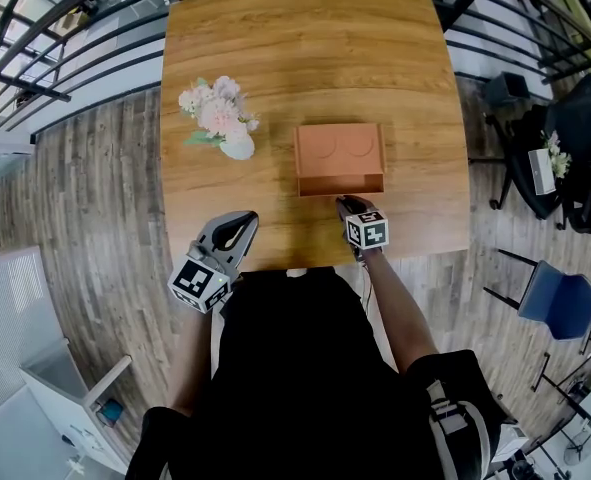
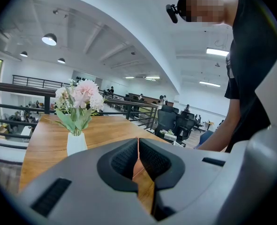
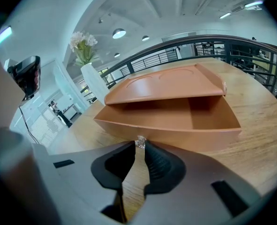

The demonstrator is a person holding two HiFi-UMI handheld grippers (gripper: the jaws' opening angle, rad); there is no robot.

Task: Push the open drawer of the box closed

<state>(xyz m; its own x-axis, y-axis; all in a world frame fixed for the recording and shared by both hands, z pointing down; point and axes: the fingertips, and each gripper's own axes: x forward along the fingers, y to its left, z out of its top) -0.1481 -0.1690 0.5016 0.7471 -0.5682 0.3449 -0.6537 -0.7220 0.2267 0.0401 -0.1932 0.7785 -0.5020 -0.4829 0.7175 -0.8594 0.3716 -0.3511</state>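
Right hand-held gripper [image 1: 344, 204], jaws together, points at drawer [image 1: 341, 183] knob [image 3: 139, 142]; left hand-held gripper [image 1: 243, 219] closed, empty.

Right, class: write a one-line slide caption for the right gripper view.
Right tool pinches the clear knob on the open drawer of the orange box.

Black railing [image 2: 16, 89] borders grey wood-plank floor [image 1: 95, 198], blue chair [image 1: 555, 303] nearby, round ceiling lamps [image 2: 49, 40] lit.
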